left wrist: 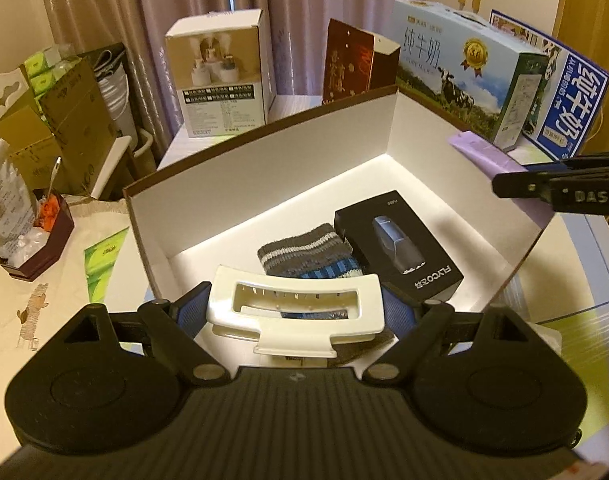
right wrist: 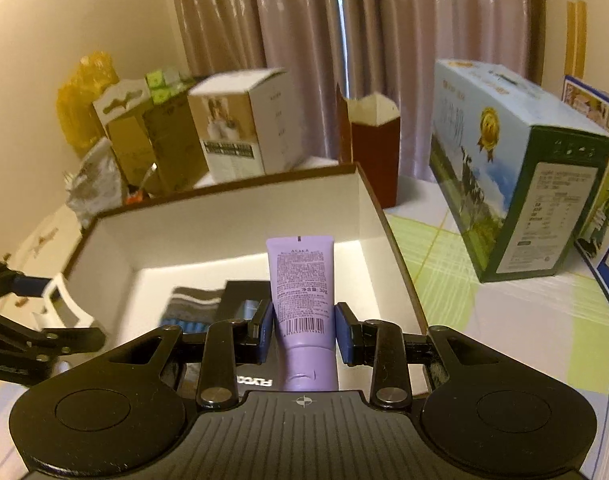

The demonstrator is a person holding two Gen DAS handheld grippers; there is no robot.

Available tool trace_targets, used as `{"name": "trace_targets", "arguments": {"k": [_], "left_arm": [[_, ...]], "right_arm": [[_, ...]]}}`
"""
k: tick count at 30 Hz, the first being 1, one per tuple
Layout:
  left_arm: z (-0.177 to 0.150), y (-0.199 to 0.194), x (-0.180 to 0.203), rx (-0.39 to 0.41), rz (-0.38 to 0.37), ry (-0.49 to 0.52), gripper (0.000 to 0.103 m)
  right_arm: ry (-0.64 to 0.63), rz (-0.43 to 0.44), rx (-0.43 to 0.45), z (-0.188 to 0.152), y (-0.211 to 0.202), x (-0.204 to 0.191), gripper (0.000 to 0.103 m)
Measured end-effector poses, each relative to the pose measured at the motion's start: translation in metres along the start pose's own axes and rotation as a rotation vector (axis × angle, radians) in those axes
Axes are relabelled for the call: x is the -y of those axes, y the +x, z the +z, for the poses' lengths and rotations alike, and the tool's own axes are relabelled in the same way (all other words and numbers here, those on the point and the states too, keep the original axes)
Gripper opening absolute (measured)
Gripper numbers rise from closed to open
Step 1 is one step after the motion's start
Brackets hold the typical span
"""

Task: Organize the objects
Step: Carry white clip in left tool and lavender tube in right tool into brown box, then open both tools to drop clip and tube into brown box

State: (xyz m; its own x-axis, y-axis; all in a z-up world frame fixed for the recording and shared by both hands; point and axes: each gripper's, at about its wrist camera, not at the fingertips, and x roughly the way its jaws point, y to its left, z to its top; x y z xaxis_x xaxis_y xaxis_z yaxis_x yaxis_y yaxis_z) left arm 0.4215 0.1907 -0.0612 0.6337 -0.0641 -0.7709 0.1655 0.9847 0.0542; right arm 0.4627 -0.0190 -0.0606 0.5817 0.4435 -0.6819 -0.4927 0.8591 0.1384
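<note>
Left wrist: open box holds sock, black razor box; left gripper pinches white clip. Right gripper pinches purple tube.

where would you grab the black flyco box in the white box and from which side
Grip the black FLYCO box across its two long side edges, coming straight down from above. It lies flat on the floor of the white box, whose walls block a sideways approach. The striped sock lies close against one long edge, so that finger would likely have to nudge in beside it.
</note>
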Motion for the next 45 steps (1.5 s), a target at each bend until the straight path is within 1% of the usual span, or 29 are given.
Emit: {"name": "trace_targets", "arguments": {"k": [5, 11, 14, 16, 18, 21, 23, 24, 26, 28, 31, 37, 45], "left_arm": [[0.000, 0.015, -0.003, -0.034, -0.013, 0.008, 0.085], [0.000, 0.029, -0.006, -0.063, -0.021, 0.026, 0.085], [-0.001, 0.033, -0.008, -0.075, -0.027, 0.034, 0.085], [-0.001, 0.036, -0.008, -0.084, -0.031, 0.040, 0.085], [-0.002, 0.038, -0.008, -0.091, -0.031, 0.047, 0.085], [-0.002, 0.041, -0.008, -0.104, -0.036, 0.059, 0.085], [-0.002, 0.042, -0.007, -0.105, -0.032, 0.071, 0.085], [-0.002, 0.042, -0.006, -0.104, -0.031, 0.081, 0.086], [-0.001, 0.040, -0.004, -0.096, -0.017, 0.094, 0.092], [0.000, 0.037, -0.003, -0.087, -0.019, 0.102, 0.093], [0.001, 0.033, -0.004, -0.082, -0.023, 0.102, 0.094], [0.004, 0.021, -0.004, -0.076, -0.020, 0.074, 0.095], [0.004, -0.004, 0.001, -0.055, -0.025, 0.030, 0.096]], "right_arm": [[0.007, -0.015, -0.064, -0.004, 0.029, 0.006, 0.030], [0.004, -0.036, -0.125, -0.010, 0.053, 0.008, 0.030], [0.024, -0.028, -0.131, -0.010, 0.056, 0.010, 0.034], [0.029, -0.025, -0.128, -0.010, 0.055, 0.010, 0.042], [0.034, -0.025, -0.124, -0.010, 0.053, 0.012, 0.046], [0.039, -0.014, -0.119, -0.010, 0.049, 0.013, 0.047], [0.036, -0.007, -0.113, -0.010, 0.046, 0.012, 0.050], [0.034, 0.000, -0.107, -0.010, 0.044, 0.011, 0.053], [0.026, 0.019, -0.091, -0.010, 0.040, 0.009, 0.061], [0.005, 0.018, -0.068, -0.011, 0.033, 0.006, 0.082], [-0.035, 0.028, -0.039, -0.011, 0.023, 0.002, 0.086], [-0.036, 0.051, -0.014, -0.011, 0.005, 0.003, 0.093], [0.006, 0.071, 0.020, -0.019, -0.025, 0.004, 0.094]]}}
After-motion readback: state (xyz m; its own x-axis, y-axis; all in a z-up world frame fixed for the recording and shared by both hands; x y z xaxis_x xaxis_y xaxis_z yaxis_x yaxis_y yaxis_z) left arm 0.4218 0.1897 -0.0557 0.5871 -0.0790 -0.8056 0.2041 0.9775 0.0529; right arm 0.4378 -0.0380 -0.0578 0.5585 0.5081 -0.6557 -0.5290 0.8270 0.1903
